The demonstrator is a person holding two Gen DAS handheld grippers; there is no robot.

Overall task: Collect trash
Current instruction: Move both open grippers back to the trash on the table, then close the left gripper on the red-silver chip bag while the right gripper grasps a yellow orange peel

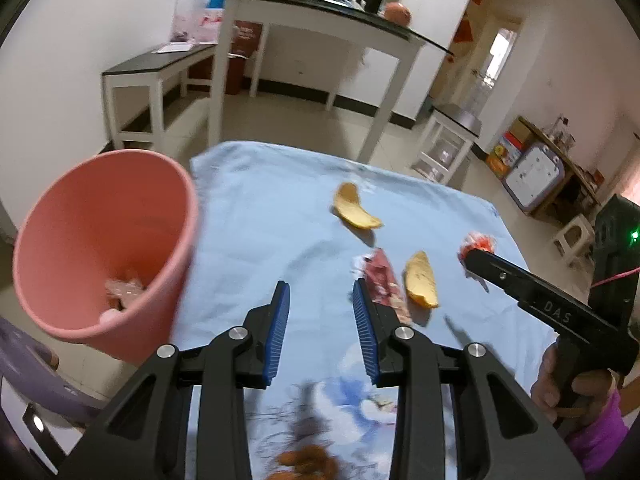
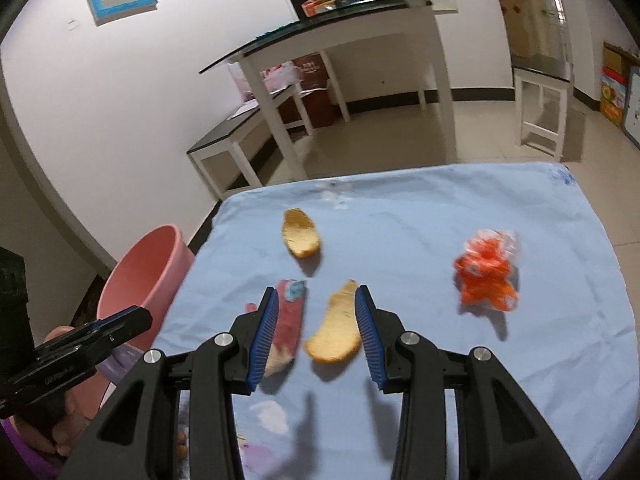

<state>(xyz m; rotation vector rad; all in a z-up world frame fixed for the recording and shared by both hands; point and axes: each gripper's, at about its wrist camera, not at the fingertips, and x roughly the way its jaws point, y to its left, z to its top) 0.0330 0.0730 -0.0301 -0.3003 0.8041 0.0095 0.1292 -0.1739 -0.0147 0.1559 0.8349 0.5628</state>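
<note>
Holding: neither claw grips anything.
Pink bin: at the left edge of the blue cloth, crumpled pale wrappers at its bottom.
Left gripper: spread, empty, above bare cloth.
Right gripper: spread, above the near peel, not touching.
Trash on cloth: far peel, pink wrapper, orange wrapper.

black grippers, blue ribbed pads, purple sleeve

My table has a blue cloth. On it lie two peels, a pink wrapper and an orange wrapper.
</note>
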